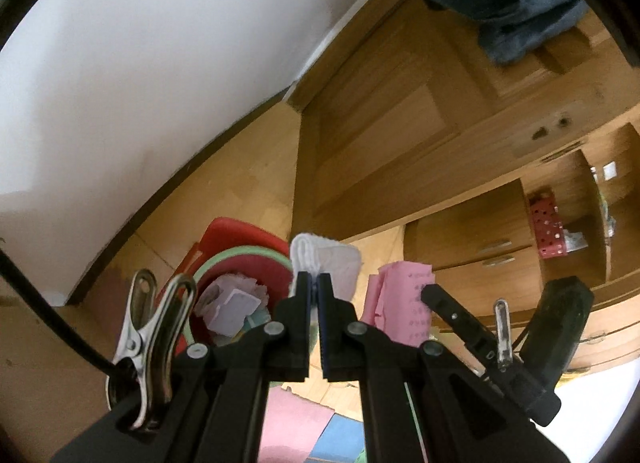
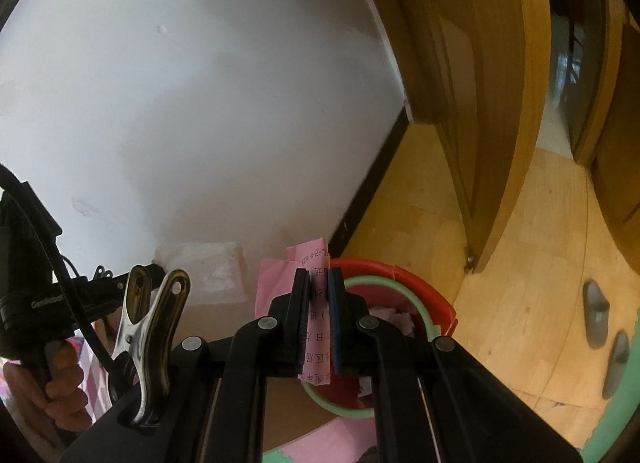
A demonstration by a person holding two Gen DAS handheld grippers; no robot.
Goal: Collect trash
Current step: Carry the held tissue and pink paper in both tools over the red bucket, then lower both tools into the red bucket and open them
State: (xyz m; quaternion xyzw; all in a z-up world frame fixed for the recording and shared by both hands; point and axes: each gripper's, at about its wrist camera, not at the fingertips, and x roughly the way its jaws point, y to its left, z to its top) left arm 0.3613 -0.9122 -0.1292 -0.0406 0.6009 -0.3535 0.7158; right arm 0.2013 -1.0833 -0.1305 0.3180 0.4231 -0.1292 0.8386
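We are pinching a folded white tissue (image 1: pixel 320 263) in our clenched left gripper (image 1: pixel 314 295) and gripping a crumpled pink printed paper (image 2: pixel 318 303) in our right gripper (image 2: pixel 318 303). Both are hanging above a round red plastic bin with a green rim (image 2: pixel 420 295), already holding paper scraps, on the wooden floor (image 2: pixel 520 283).

Black-framed claw (image 1: pixel 314 291) with silver rivets, blue pads, steel spring clamp (image 1: pixel 150 327)

We cannot read the pink paper (image 2: pixel 316 303) (its print is blurred), and the right gripper (image 2: pixel 318 299) hides part of the red bin (image 2: pixel 420 295).
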